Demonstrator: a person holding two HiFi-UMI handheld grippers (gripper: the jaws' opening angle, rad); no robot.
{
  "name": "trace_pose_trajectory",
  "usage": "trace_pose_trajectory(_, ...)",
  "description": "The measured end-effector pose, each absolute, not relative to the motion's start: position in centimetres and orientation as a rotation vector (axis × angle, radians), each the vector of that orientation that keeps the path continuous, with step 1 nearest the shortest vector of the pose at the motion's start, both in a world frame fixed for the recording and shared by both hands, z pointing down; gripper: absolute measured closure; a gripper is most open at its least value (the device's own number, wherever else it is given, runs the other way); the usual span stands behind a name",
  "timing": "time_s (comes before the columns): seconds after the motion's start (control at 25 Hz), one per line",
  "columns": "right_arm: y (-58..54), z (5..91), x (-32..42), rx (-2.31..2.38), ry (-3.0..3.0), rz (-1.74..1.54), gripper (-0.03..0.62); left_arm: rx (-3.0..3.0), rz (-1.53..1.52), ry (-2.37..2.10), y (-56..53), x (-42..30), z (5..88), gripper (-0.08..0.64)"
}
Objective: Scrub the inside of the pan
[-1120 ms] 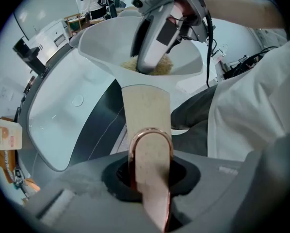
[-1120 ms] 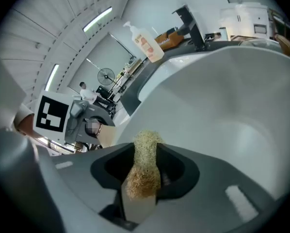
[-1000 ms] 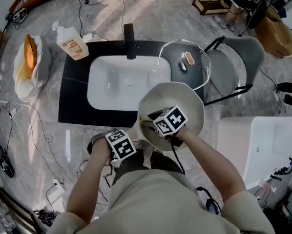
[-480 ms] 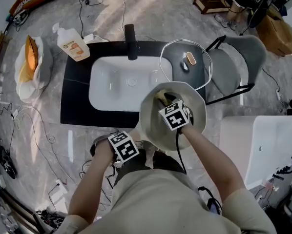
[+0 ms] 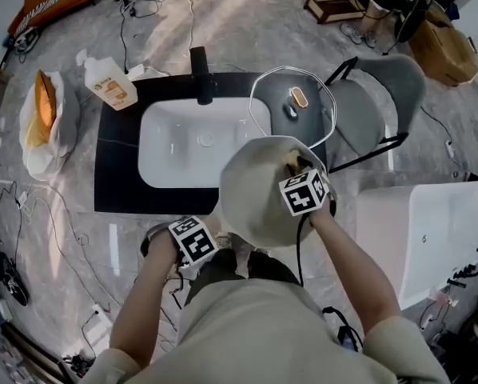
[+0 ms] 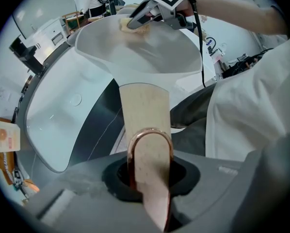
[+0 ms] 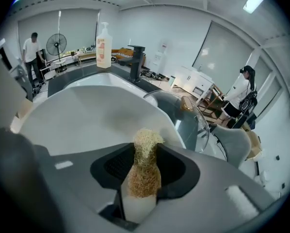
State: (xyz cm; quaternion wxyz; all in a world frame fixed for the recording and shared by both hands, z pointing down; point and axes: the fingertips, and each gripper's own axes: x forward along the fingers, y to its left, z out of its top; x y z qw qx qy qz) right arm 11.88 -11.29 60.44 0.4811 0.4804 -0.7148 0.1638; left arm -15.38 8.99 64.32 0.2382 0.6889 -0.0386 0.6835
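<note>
Right now your right gripper (image 7: pixel 144 178) is clamped on a tuft of straw-coloured fibrous scrubber (image 7: pixel 146 147). The scrubber's tip rests against the inner wall of the pale grey round pan (image 7: pixel 82 118) just ahead of the jaws, up near the pan's far rim. Your left gripper (image 6: pixel 149 188) is closed tight around the pan's light wooden handle (image 6: pixel 144 108), at its copper hanging loop (image 6: pixel 150 136), and holds the pan out in front of you. Beyond and below the pan lies a white rectangular sink basin (image 5: pixel 187 146) set in a black counter (image 5: pixel 115 170), with a black tap (image 5: pixel 201 74) at its far edge. A round glass lid (image 5: pixel 291 102) rests on the counter right of the basin, and a white pump bottle (image 5: pixel 107 78) stands off to its left.
</note>
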Motion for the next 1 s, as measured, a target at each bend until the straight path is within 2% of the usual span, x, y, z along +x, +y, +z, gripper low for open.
trace_pose_trajectory(0.44, -9.4, 51.1, 14.5, 1.307, -1.956, 0.427, 0.443, 1.866, 1.887, -0.103, 8.9, -15.4, 64.3, 0.488)
trace_pose_trajectory(1.0, -7.6, 35.0, 12.9, 1.478, -2.288, 0.179, 0.443, 1.869, 1.897, -0.123, 8.6, -15.5, 64.4, 0.488)
